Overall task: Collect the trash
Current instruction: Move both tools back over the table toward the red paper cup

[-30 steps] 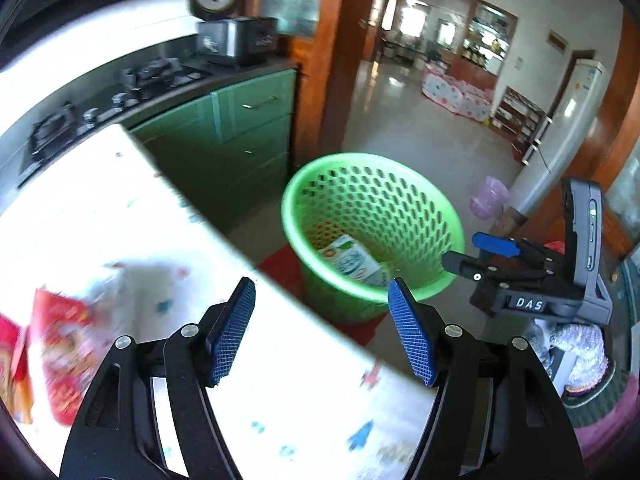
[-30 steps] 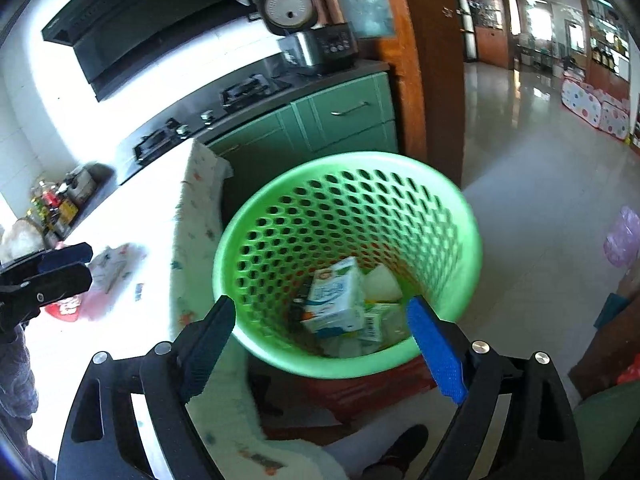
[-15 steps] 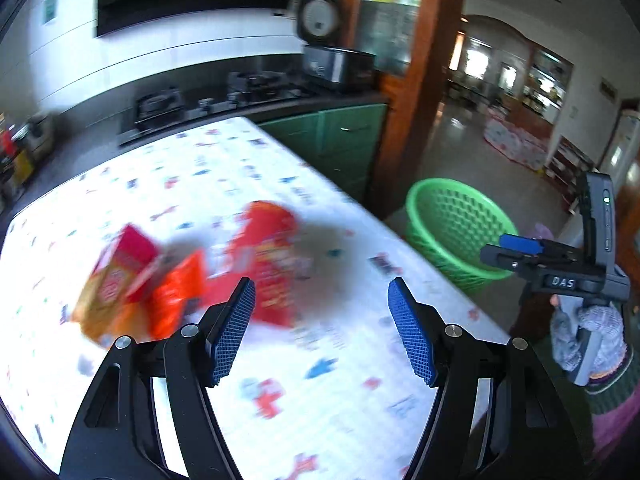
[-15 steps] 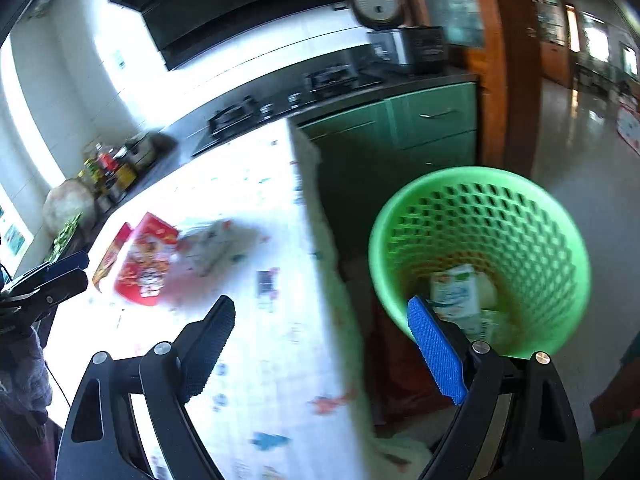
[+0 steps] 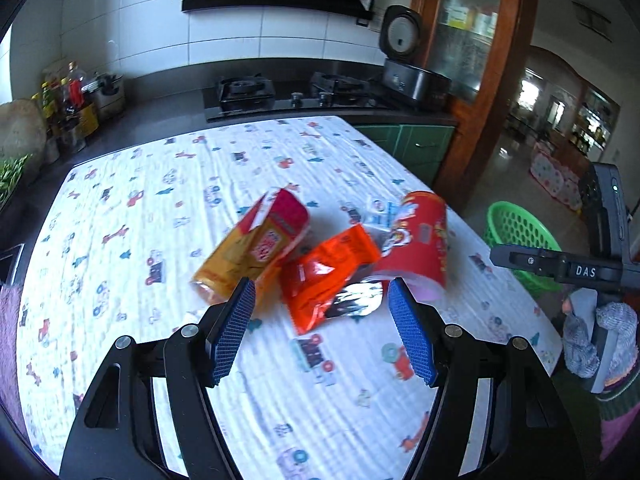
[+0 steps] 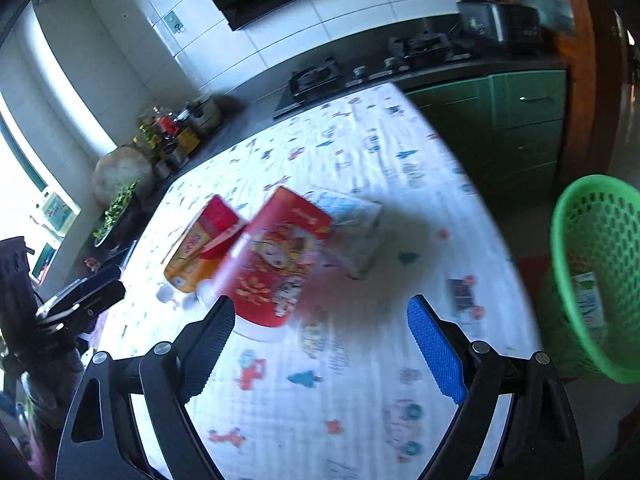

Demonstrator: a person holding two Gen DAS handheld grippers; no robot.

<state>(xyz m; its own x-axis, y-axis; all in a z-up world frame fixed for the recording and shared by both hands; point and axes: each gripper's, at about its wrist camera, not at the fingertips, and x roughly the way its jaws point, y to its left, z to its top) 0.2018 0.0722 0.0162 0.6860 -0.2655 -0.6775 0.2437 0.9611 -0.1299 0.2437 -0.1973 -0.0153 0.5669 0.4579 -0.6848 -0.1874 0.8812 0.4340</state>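
An orange wrapper point(image 5: 330, 270) lies on the tabletop point(image 5: 160, 184) between a yellow-red packet point(image 5: 256, 248) at 9 o'clock and a red cup point(image 5: 422, 240) at 3 (all touching). Left gripper point(image 5: 320, 330) and right gripper point(image 6: 320, 344) jaws spread, empty. Green basket point(image 6: 592, 272) beside the tabletop.

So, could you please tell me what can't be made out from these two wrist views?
- Print on the red cup: motion-blurred in both views.
- White-blue packet: blurred in the right view, mostly hidden behind the cup in the left.
- Green basket: contents cut off by the right view's edge; in the left view the right gripper hides it.
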